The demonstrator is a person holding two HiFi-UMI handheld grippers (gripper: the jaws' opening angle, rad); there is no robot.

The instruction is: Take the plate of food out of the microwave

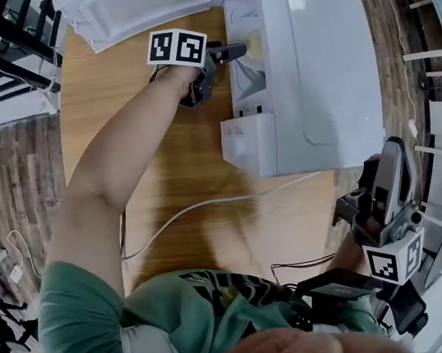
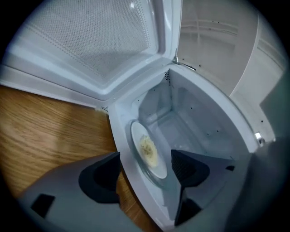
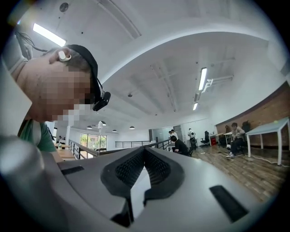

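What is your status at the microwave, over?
Left gripper open at microwave mouth, empty. Right gripper shut, empty, held aside. Plate of food inside, untouched. Door open, nothing in the way.

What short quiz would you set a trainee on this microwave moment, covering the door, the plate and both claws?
1. True or false: the white microwave on the wooden table has its door swung open.
2. The left claw, jaws apart, points at: A the white cable; B the round white plate of yellowish food inside the microwave; C the floor.
3. Fill in: the right claw, aimed away into the room, has its jaws ___ with nothing between them.
Key: 1 true; 2 B; 3 shut.
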